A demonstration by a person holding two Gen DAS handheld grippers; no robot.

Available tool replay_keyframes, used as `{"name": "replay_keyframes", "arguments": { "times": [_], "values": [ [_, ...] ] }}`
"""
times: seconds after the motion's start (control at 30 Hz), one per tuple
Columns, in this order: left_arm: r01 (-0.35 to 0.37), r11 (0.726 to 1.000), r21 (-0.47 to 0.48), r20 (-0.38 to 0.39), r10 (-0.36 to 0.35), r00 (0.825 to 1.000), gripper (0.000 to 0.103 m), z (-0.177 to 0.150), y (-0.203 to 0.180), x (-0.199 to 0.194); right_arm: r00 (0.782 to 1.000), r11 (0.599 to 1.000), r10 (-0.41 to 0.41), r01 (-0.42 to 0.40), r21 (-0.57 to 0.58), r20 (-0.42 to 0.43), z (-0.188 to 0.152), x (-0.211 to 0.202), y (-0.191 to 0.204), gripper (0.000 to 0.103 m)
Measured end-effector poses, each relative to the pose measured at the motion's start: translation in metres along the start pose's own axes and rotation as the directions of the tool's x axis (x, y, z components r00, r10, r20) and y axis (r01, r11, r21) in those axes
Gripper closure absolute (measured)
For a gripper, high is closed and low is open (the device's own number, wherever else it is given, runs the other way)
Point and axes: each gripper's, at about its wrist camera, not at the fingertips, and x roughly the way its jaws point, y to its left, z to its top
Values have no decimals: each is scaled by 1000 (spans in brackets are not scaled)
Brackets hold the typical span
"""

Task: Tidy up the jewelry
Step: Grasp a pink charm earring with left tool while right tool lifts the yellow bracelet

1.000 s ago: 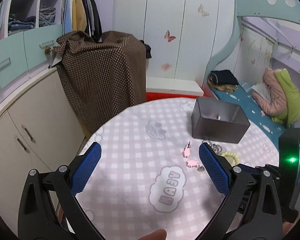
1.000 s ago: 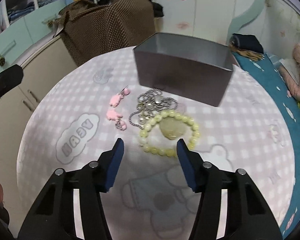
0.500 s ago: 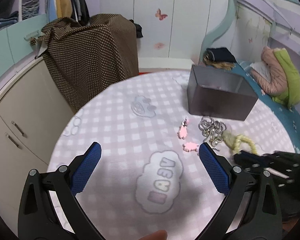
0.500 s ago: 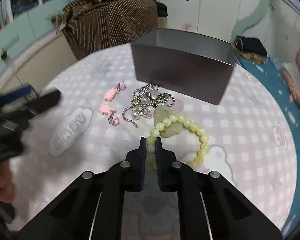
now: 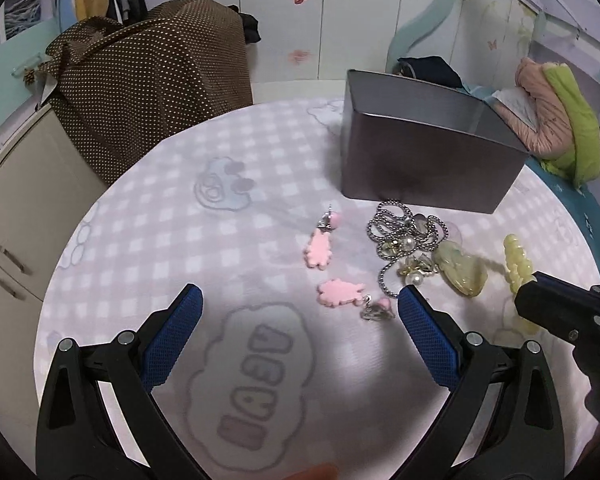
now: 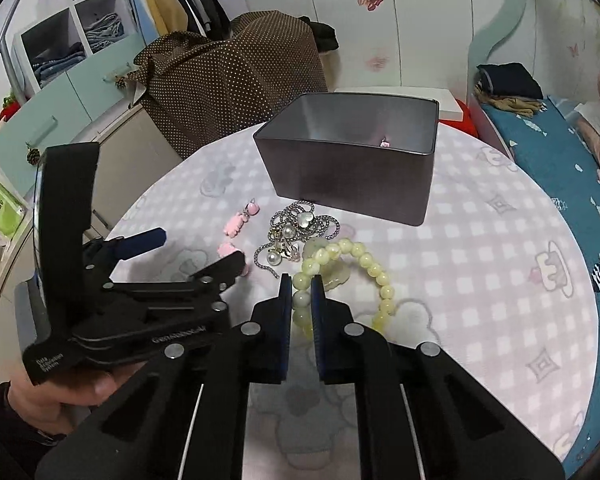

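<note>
On the round table covered in pink checked cloth (image 6: 480, 248), before the open grey metal box (image 6: 352, 172), the pale green bead bracelet (image 6: 364, 264) is being pinched by the right gripper (image 6: 301, 300); the left gripper (image 5: 300, 312), spread wide, is being held near the pink earrings (image 5: 340, 292). Lifting the bracelet into the box is judged next.

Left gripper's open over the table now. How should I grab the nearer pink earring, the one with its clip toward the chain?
Take the nearer pink earring by its flat pink charm, coming steeply from above with the left gripper and closing across the charm's narrower width. It lies flat on the tablecloth, so a side approach would probably slide it. Its metal clip is small and sits near the silver chain, so avoid that end.
</note>
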Motion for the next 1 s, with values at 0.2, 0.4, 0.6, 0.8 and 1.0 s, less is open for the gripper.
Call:
{"name": "replay_keyframes", "arguments": {
  "times": [0.2,0.4,0.6,0.8,1.0],
  "values": [
    [16,1000,-11,-25,-16,1000,31,0,3,9,1000,1000,12,-12,4,3,-1,-5,-3,95],
    [67,998,-19,-18,-67,998,80,-1,16,3,999,1000,18,-18,7,28,4,-17,-5,95],
    [126,991,-38,-11,-127,992,89,-2,30,-11,998,1000,13,-13,-12,56,11,-31,0,95],
    [138,990,-14,38,-137,990,89,3,34,-39,997,1000,9,-7,-27,83,19,-45,4,95],
    [156,987,25,129,-158,979,89,26,31,-82,991,998,8,0,-61,135,38,-65,8,95]
  ]
}}
